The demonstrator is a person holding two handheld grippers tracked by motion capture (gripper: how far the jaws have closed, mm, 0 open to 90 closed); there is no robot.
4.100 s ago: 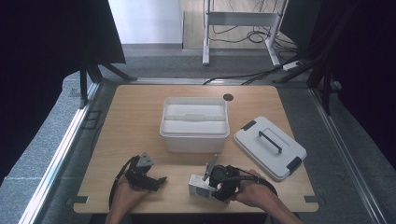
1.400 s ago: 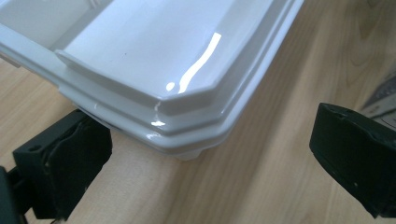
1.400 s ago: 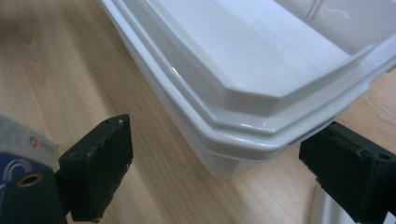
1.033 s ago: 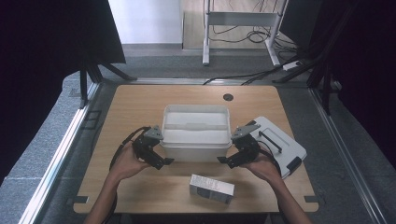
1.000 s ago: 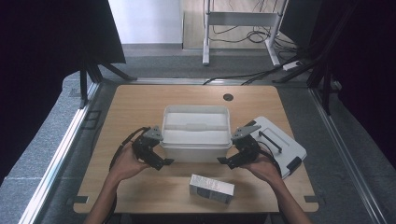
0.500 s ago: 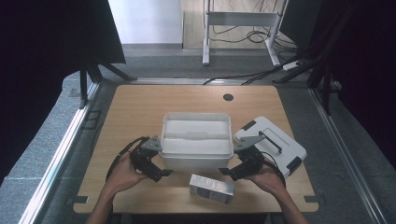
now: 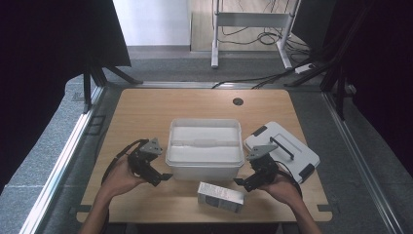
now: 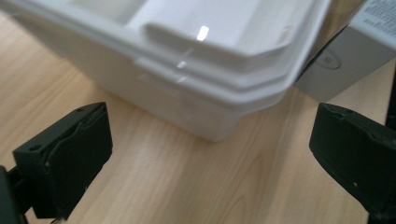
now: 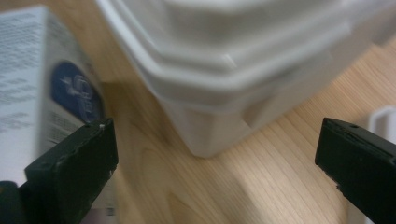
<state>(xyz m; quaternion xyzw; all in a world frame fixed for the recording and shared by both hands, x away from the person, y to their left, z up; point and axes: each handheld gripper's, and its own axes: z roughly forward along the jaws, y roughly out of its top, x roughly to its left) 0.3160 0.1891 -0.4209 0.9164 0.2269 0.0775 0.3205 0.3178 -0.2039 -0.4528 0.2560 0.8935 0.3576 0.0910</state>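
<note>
Jaws of both grippers stand wide apart with nothing between them; those of the right gripper (image 7: 243,183) have just been opening further. That gripper sits near the counter's (image 7: 146,107) front edge, right of centre, its jaws aimed at the front right corner of the white plastic bin (image 7: 204,146) without touching it. In the right gripper view, the bin's corner (image 9: 210,116) lies ahead between the two jaws, bare wood beneath, and a small grey printed box (image 9: 32,84) stands just beside one jaw. The left gripper (image 7: 160,178) mirrors this at the bin's front left corner, near but apart; in the left gripper view, that corner (image 8: 219,126) is ahead of the open jaws with the box (image 8: 345,51) beyond it. The bin rests uncovered at the middle of the counter. The box (image 7: 220,196) lies close to the front edge, just in front of the bin. A white lid with a dark handle (image 7: 282,151) lies flat toward the right edge, beside the bin.
</note>
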